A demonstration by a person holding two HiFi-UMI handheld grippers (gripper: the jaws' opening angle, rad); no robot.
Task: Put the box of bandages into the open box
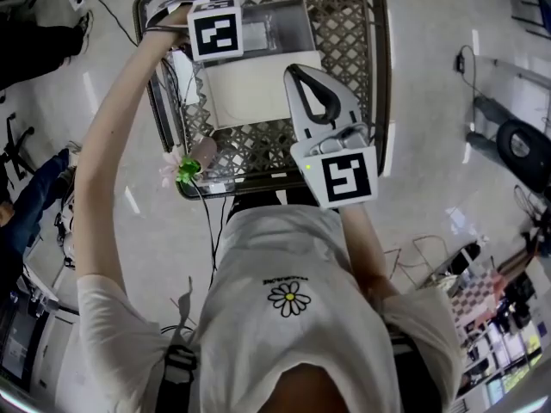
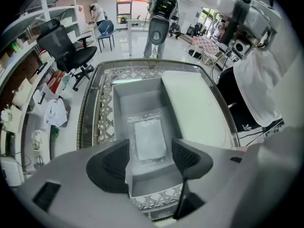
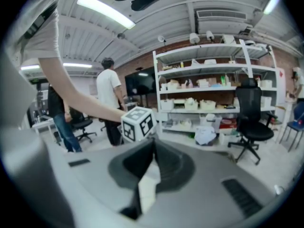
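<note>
With the box of bandages (image 2: 148, 137) apparently delivered flat inside the open box (image 2: 121, 108), the left gripper (image 2: 150, 148) hovers above with jaws wide and empty, while the idle right gripper (image 3: 153, 145) has its jaws together.

Tool (image 2: 150, 149) spread, bandage box (image 2: 149, 139) in open box (image 2: 137, 98)

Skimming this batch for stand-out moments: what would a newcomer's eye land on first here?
The open left gripper hanging over the grey open box in the woven basket, with the bagged box of bandages lying on its floor. Next, the right gripper, shut, pointing off toward the shelves.
</note>
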